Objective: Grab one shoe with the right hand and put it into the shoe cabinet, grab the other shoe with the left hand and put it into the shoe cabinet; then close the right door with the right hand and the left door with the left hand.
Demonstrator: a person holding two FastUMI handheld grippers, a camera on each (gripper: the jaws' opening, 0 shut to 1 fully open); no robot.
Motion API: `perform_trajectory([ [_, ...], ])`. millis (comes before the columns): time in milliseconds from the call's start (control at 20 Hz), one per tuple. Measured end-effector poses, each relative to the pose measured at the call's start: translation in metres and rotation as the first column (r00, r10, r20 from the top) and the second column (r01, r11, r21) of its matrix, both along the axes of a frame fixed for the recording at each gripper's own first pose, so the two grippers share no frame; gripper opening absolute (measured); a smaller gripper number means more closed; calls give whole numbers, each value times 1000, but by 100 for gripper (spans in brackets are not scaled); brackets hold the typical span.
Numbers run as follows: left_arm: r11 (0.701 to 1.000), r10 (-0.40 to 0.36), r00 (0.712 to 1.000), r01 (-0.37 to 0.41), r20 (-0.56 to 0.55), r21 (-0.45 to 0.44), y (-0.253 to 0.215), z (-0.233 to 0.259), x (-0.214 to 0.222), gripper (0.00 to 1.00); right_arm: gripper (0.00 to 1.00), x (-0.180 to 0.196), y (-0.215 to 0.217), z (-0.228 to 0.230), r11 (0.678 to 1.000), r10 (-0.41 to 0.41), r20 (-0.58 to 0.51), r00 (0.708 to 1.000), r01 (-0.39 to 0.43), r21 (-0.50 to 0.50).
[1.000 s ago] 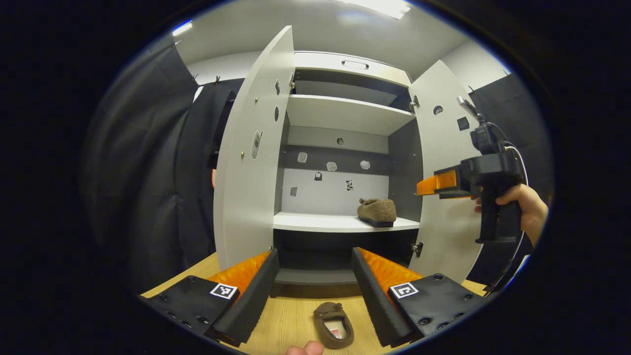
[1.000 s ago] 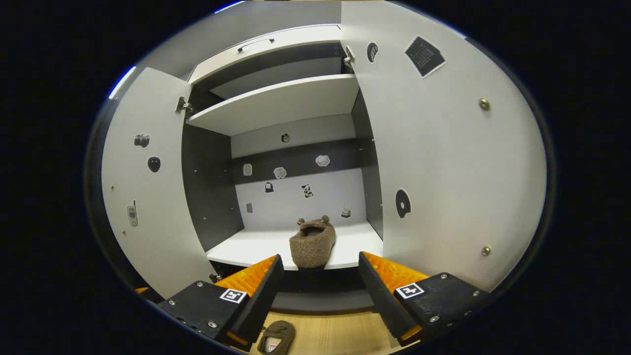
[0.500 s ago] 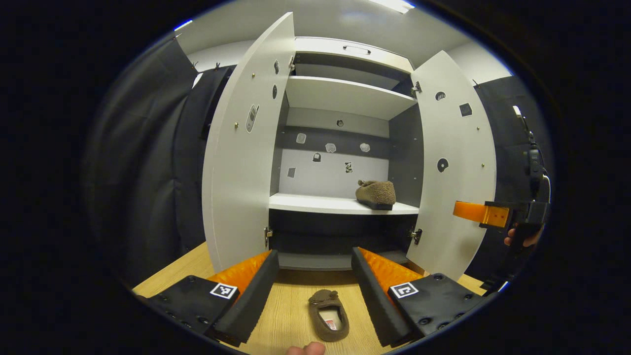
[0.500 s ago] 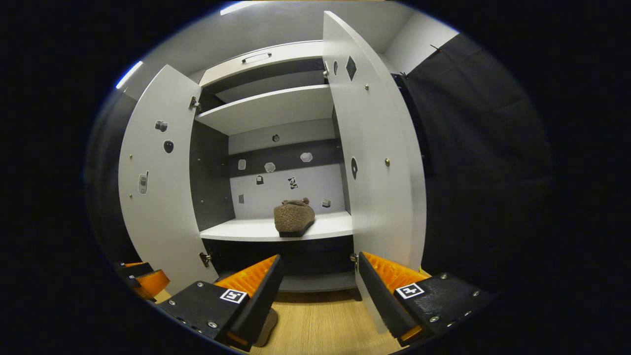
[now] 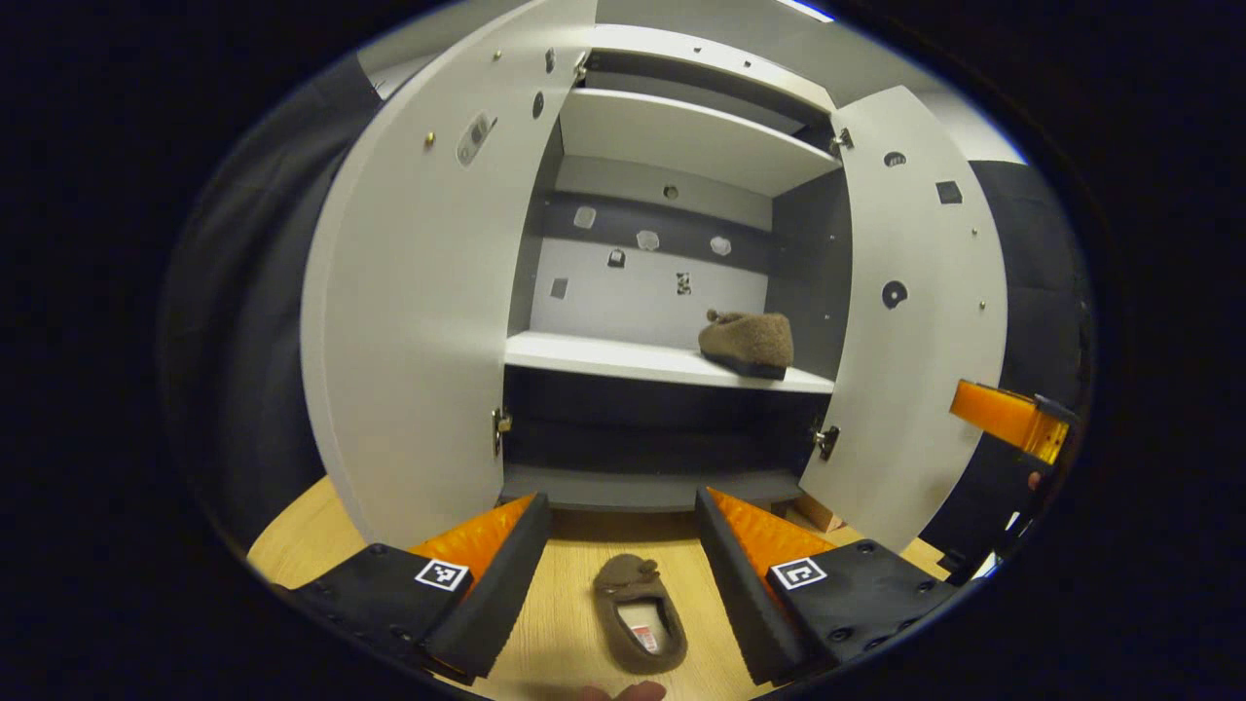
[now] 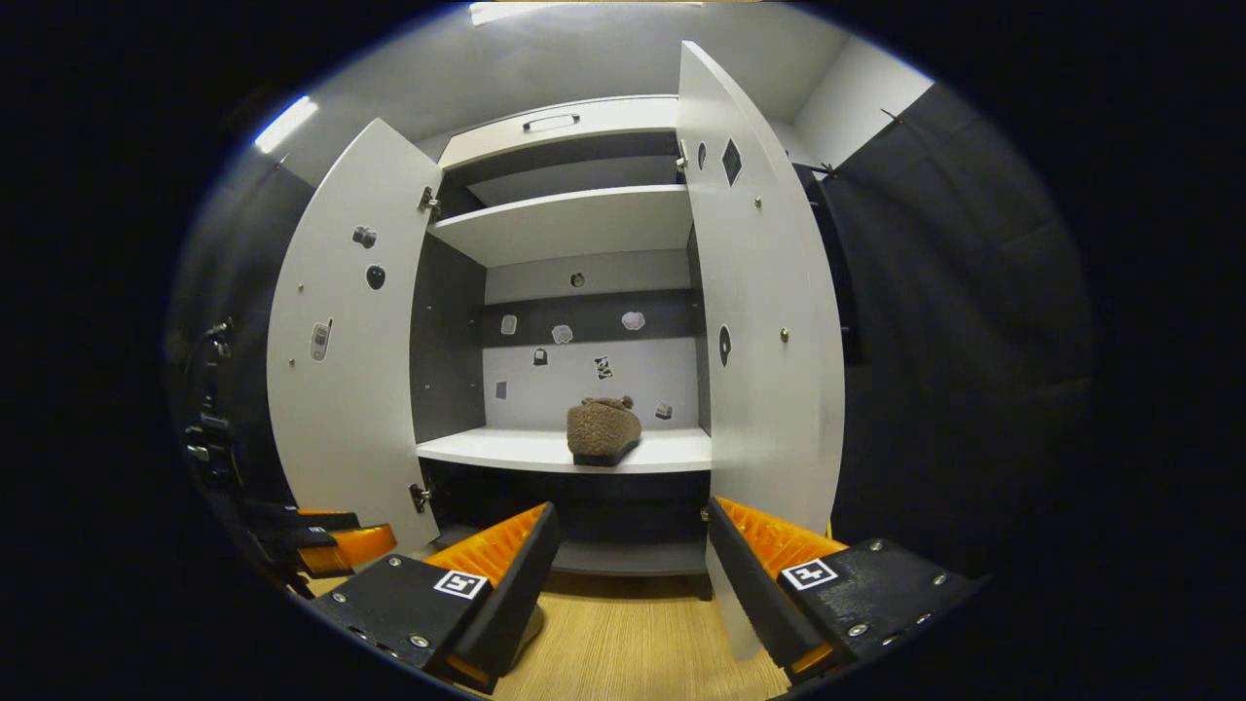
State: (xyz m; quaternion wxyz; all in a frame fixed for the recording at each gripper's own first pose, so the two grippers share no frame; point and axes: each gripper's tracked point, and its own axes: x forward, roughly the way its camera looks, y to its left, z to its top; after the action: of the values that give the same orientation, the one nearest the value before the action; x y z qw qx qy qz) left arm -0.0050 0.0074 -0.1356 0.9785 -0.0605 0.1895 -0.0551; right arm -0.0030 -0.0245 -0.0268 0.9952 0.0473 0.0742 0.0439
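Shoe cabinet fills the left gripper view with both doors swung wide. One brown shoe rests on its lower shelf, toward the right wall. The second shoe lies on the wooden floor in front of the cabinet, between the spread, empty fingers of the left gripper.

In the right gripper view, the shelved shoe sits mid-shelf in the cabinet. The right gripper hangs before the cabinet, jaws apart and holding nothing.

one brown slipper on the cabinet shelf, another on the wooden floor
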Motion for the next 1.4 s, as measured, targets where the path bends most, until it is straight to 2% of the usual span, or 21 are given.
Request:
perform_trajectory([
  [100,999,-11,993,6,-114,-40,-1,-45,-4,97,94,-3,-2,-3,1000,-2,-6,1000,2,-12],
  [200,999,-12,978,5,-210,-35,-1,-95,-6,98,94,-5,-4,-2,1000,0,-6,1000,0,-16],
  [300,1000,-9,951,9,-310,-1,4,-142,-12,98,94,-6,-5,-2,1000,2,-4,1000,-3,-20],
  [450,1000,-12,907,-1,-421,-30,0,-187,-18,98,94,-7,-9,-13,1000,-1,-27,1000,0,-19],
  [600,999,15,892,-29,-452,-24,2,-207,-13,98,94,-14,-10,-21,1000,-2,-52,999,1,-5],
  [950,998,59,889,-57,-454,18,16,-252,34,98,94,-24,-25,-22,999,-28,-63,998,26,-25],
  [1000,998,68,897,-60,-437,33,18,-252,40,96,94,-24,-28,-24,999,-34,-66,997,32,-30],
  [1150,999,38,899,-34,-437,17,9,-255,48,94,94,-26,-29,-29,999,-31,-85,996,29,-21],
  [1200,999,14,902,-26,-432,-22,1,-254,50,80,94,-26,-28,-31,999,-27,-91,996,25,-20],
  [1300,998,7,903,-32,-430,-51,-3,-251,52,36,94,-26,-28,-33,1000,-22,-97,995,20,-19],
  [1350,999,23,900,-41,-434,-33,3,-252,51,35,94,-25,-26,-34,1000,-16,-98,995,14,-18],
  [1400,998,31,901,-49,-433,-31,5,-247,51,20,94,-25,-24,-35,1000,-10,-102,995,8,-18],
])
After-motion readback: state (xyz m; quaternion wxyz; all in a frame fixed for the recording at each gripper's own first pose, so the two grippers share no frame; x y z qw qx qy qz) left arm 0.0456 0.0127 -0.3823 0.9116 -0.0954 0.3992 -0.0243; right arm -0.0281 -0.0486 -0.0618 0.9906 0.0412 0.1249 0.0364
